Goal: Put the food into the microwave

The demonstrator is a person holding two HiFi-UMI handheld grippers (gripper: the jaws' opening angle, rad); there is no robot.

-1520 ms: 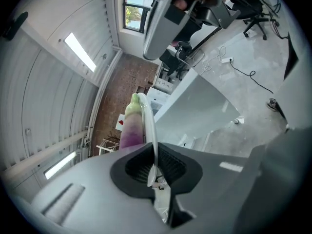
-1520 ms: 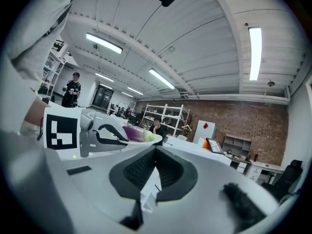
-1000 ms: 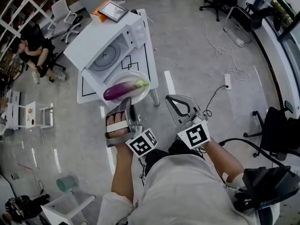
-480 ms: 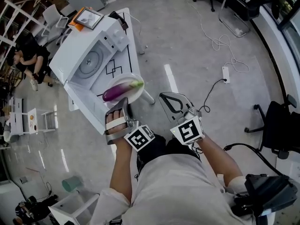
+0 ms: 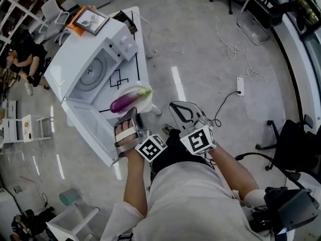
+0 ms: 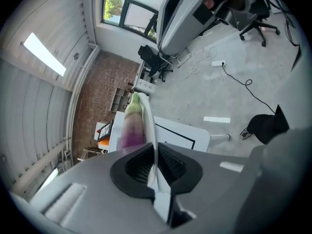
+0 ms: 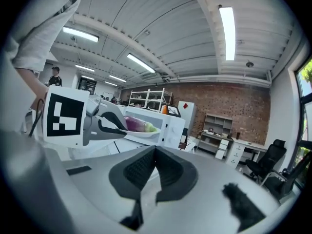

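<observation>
jaws, left gripper [image 5: 134, 115]: clamped on the near rim of the white plate [image 5: 128, 88], with the rim edge-on between the pads. jaws, right gripper [image 5: 183, 112]: together with nothing between them, held just beside the left gripper and apart from the plate.

change: over the last second both grippers have come nearer the microwave [image 5: 70, 59]. the plate has stayed level in the same grip and the eggplant [image 5: 123, 102] has not shifted on it. the door [image 5: 93, 134], hanging fully open, now takes up more of the head view.

reading: the carry looks nearly over and sliding the plate into the cavity comes next. the plate sits in front of the opening and a little to its right, not yet inside.

containers:
- plate: one purple eggplant, lying across the middle with its green end farther from the jaws.
- microwave cavity: a round turntable [image 5: 90, 72] and nothing else.
- white tabletop [image 5: 139, 39], marked with black lines: carries the microwave, which has a framed screen [image 5: 92, 19] lying on top.
</observation>
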